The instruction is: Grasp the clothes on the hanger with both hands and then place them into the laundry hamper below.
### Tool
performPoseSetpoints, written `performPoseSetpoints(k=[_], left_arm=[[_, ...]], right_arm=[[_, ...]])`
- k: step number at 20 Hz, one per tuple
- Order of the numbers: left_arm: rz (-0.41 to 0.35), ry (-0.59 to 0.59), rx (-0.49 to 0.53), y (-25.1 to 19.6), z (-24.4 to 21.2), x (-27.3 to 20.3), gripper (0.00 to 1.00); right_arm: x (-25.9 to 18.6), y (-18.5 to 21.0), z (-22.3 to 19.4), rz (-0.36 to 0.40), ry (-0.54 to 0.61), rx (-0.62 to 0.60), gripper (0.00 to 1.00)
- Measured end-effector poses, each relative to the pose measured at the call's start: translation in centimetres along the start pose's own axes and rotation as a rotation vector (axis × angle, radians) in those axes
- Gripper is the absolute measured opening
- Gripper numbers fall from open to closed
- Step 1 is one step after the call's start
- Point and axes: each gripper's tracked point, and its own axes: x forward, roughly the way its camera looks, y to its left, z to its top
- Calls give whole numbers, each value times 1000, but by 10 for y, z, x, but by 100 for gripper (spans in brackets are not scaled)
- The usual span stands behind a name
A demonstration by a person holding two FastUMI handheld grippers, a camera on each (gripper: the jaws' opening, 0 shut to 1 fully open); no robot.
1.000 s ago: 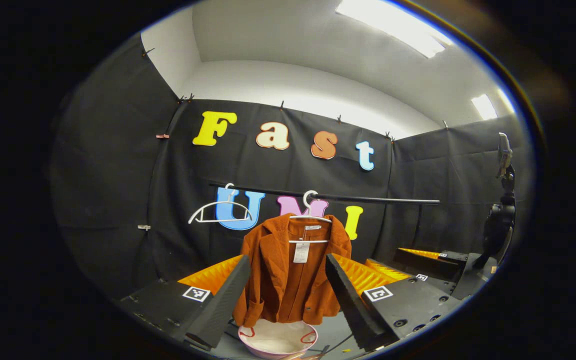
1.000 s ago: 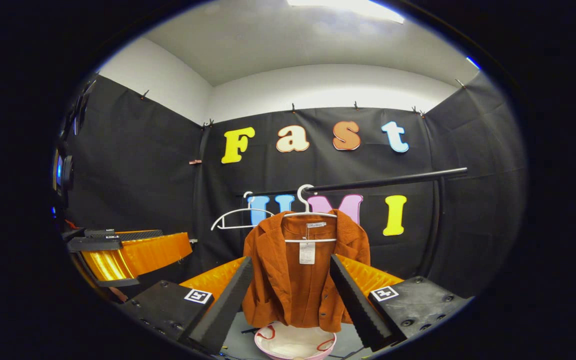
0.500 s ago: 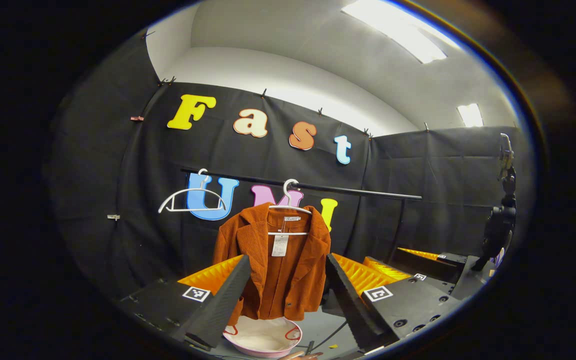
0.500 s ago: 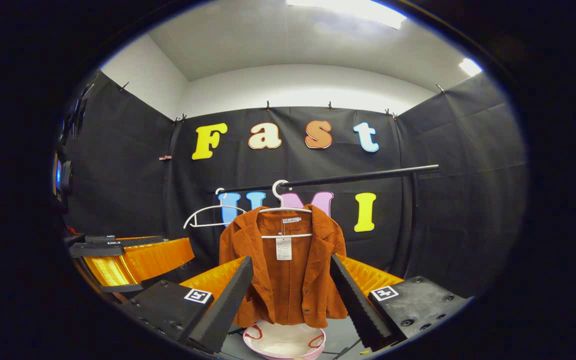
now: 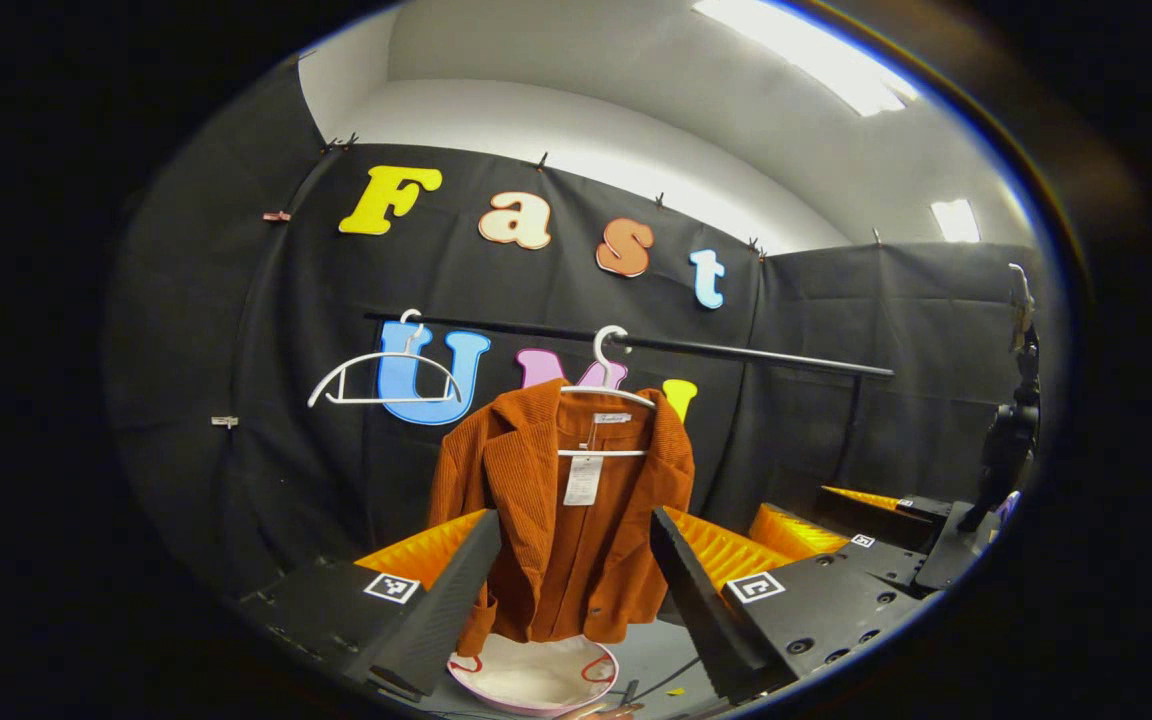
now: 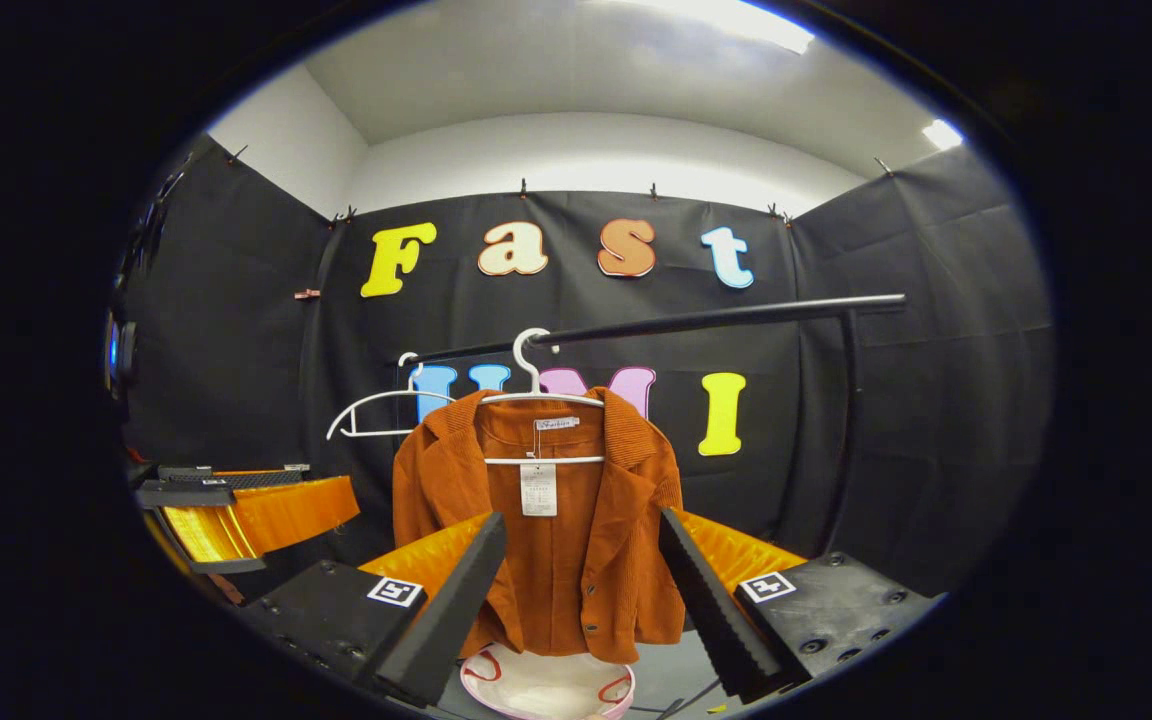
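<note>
A rust-orange corduroy jacket (image 5: 556,500) (image 6: 546,530) with a paper tag hangs on a white hanger (image 5: 608,392) (image 6: 536,398) from a black rail (image 5: 736,355) (image 6: 716,320). Below its hem sits the laundry hamper (image 5: 526,682) (image 6: 546,690), white inside with a pink rim. My left gripper (image 5: 574,518) is open, and the jacket hangs farther off, framed between its fingers. My right gripper (image 6: 581,518) is open too and faces the jacket's front the same way. Each gripper also shows from the other's camera: the right gripper (image 5: 866,520) and the left gripper (image 6: 236,500).
An empty white hanger (image 5: 383,375) (image 6: 376,412) hangs on the rail left of the jacket. The rail's upright post (image 6: 846,420) stands to the right. A dark stand (image 5: 1011,440) rises at the far right of the left gripper view. Cables lie on the grey floor by the hamper.
Both grippers have come nearer the jacket, which looks larger now. The rail sits higher in both views. In the right gripper view the jacket has slid left.
</note>
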Motion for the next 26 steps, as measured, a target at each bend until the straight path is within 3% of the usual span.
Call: performPoseSetpoints(k=[5,8,18,26], left_arm=[[56,-17,-16,-2,-15,68,96],[145,2,-13,12,-33,104,96],[290,141,-55,53,-103,177,96],[351,209,-67,62,-143,219,96]], right_arm=[[75,-18,-36,83,45,2,99],[112,-31,-66,115,109,16,99],[198,-35,-145,201,283,57,98],[235,-48,-190,158,366,81,98]])
